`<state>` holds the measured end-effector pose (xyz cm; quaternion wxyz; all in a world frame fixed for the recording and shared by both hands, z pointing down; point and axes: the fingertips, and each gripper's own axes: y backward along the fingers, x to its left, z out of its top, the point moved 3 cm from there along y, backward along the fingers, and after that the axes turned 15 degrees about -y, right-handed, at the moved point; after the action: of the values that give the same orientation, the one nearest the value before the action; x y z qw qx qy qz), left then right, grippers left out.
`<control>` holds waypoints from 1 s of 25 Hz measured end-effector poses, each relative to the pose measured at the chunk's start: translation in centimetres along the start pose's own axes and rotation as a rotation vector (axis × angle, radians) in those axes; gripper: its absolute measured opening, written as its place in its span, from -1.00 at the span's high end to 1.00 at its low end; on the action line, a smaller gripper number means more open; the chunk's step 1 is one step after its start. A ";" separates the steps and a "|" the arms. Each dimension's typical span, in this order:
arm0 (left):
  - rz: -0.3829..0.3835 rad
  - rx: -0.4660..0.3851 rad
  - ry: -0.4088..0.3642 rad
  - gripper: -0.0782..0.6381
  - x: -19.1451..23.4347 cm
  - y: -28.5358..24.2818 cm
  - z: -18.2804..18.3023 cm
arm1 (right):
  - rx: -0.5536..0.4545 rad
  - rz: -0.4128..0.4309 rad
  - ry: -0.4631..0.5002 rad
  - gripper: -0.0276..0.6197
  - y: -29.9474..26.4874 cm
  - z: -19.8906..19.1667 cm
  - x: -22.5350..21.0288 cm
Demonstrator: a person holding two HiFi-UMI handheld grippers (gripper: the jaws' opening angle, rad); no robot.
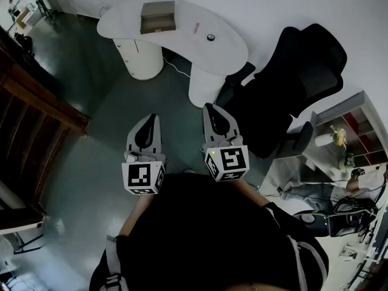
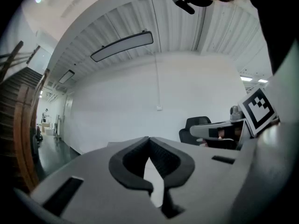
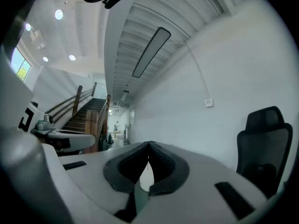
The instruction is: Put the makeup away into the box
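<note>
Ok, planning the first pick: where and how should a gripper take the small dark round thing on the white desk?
Probably across its round sides, coming down from above: the small dark round thing looks low and sits alone on the desk, clear all round. The right gripper is shut: open it first.

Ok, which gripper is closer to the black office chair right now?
The right. The right gripper is held alongside the black office chair, near its armrest; the left gripper is farther off, on the right gripper's other side.
</note>
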<state>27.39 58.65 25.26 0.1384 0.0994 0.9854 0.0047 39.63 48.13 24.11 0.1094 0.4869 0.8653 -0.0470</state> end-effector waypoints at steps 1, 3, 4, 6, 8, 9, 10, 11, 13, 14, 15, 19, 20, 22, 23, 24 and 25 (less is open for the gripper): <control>0.002 -0.002 -0.003 0.76 -0.2 -0.2 0.0 | -0.001 0.001 0.003 0.85 0.0 0.0 -0.3; 0.006 -0.002 -0.004 0.76 -0.7 -0.6 0.1 | -0.002 0.003 0.007 0.85 0.0 0.0 -0.9; 0.009 -0.001 -0.004 0.76 -0.8 -0.9 0.1 | -0.004 0.005 0.009 0.85 -0.1 0.1 -1.2; 0.015 -0.001 -0.006 0.76 -1.2 -1.4 0.2 | -0.006 0.008 0.010 0.85 -0.3 0.4 -1.8; 0.021 -0.002 -0.011 0.76 -1.4 -1.9 0.3 | -0.006 0.012 0.007 0.85 -0.4 0.5 -2.4; 0.024 -0.001 -0.012 0.76 -1.5 -2.1 0.4 | -0.007 0.015 0.002 0.85 -0.5 0.6 -2.6; 0.026 0.001 -0.013 0.76 -1.5 -2.3 0.4 | -0.008 0.019 -0.006 0.85 -0.6 0.6 -2.8; 0.027 0.004 -0.014 0.76 -1.5 -2.5 0.4 | -0.009 0.026 -0.017 0.85 -0.7 0.7 -3.0; 0.033 0.005 -0.018 0.76 -1.6 -2.7 0.5 | -0.012 0.040 -0.035 0.85 -0.9 0.7 -3.3; 0.038 0.003 -0.021 0.76 -1.6 -2.7 0.5 | -0.016 0.044 -0.036 0.85 -0.9 0.6 -3.4; 0.042 0.001 -0.023 0.76 -1.5 -2.7 0.5 | -0.021 0.046 -0.034 0.85 -1.0 0.6 -3.5; 0.047 0.010 -0.029 0.76 -1.0 -3.3 0.1 | -0.024 0.045 -0.042 0.85 -1.7 0.6 -4.0; 0.049 0.010 -0.028 0.76 -0.8 -3.6 0.0 | -0.025 0.044 -0.040 0.85 -2.0 0.6 -4.2; 0.050 0.008 -0.024 0.76 -0.3 -4.4 -0.2 | -0.026 0.043 -0.035 0.85 -2.9 0.6 -4.4; 0.050 0.007 -0.022 0.76 0.1 -4.9 -0.4 | -0.026 0.042 -0.030 0.85 -3.5 0.6 -4.5; 0.051 0.007 -0.020 0.76 0.5 -5.4 -0.6 | -0.024 0.041 -0.025 0.84 -4.2 0.5 -4.6; 0.052 0.007 -0.019 0.76 1.0 -6.0 -0.9 | -0.022 0.041 -0.019 0.84 -4.9 0.4 -4.7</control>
<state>25.06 53.01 25.64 0.1473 0.1254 0.9811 0.0038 37.85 41.57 24.67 0.1239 0.5029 0.8545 -0.0397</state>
